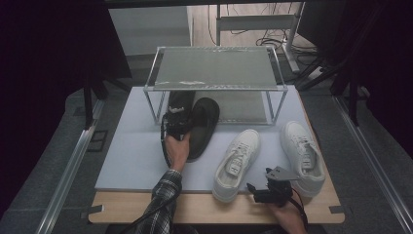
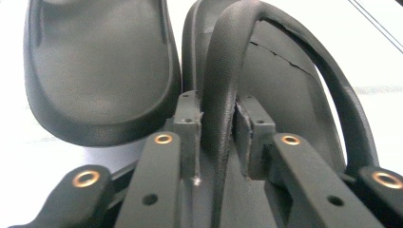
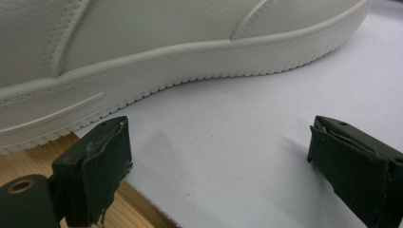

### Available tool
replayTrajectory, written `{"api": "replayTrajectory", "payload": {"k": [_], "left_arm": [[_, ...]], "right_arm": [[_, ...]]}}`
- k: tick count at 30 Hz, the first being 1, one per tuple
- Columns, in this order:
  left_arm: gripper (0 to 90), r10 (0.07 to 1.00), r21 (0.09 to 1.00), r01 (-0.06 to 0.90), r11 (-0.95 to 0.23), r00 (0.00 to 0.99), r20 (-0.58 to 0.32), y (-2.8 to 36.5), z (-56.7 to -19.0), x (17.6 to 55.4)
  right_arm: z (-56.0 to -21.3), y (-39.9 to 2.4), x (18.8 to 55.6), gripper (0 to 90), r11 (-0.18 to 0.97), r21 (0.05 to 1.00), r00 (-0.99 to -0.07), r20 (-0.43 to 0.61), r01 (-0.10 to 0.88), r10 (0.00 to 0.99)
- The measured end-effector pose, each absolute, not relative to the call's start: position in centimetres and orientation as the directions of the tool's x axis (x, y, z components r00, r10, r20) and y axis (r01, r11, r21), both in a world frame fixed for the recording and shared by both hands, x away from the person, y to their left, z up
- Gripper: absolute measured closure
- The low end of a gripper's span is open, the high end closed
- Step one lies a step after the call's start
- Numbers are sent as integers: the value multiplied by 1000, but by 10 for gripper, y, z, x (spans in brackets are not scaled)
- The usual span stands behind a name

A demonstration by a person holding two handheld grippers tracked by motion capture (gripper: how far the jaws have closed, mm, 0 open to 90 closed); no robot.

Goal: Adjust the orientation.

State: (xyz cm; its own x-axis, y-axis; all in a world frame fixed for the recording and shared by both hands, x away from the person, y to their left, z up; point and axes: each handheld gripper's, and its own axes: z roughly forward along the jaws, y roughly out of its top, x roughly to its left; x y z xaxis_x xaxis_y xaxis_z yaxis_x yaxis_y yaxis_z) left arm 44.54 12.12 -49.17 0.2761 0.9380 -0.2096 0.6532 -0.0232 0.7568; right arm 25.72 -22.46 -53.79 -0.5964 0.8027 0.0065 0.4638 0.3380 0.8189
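Note:
Two black clogs lie side by side at the foot of the rack; one point(image 1: 204, 122) sits to the right, the other point(image 1: 178, 100) reaches under the shelf. My left gripper point(image 1: 174, 126) stands at their heels. In the left gripper view its pads point(image 2: 190, 123) flank the heel strap point(image 2: 223, 71) of the right-hand clog point(image 2: 290, 90) closely without squeezing it; the other clog point(image 2: 95, 71) lies beside it. My right gripper point(image 1: 253, 191) rests open near the table's front edge, nothing between its fingers, beside a white sneaker point(image 1: 237, 163) whose sole point(image 3: 142, 52) fills the view ahead.
A second white sneaker point(image 1: 303, 155) lies at the right. A two-level metal rack point(image 1: 214, 68) stands at the back of the white board point(image 1: 136, 151). The wooden table edge point(image 1: 204, 208) runs along the front. Dark curtains and cables surround the table.

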Motion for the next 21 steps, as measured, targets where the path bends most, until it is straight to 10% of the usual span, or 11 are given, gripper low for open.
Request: {"api": "replayTrajectory", "payload": {"k": [9, 21], "left_arm": [[657, 910, 765, 628, -141, 387, -149, 131, -478, 426], [895, 829, 761, 598, -249, 539, -152, 143, -475, 388]], "right_arm": [[-538, -225, 257, 77, 338, 819, -596, 6, 464, 803], [-538, -224, 257, 77, 339, 819, -596, 4, 463, 803]]}}
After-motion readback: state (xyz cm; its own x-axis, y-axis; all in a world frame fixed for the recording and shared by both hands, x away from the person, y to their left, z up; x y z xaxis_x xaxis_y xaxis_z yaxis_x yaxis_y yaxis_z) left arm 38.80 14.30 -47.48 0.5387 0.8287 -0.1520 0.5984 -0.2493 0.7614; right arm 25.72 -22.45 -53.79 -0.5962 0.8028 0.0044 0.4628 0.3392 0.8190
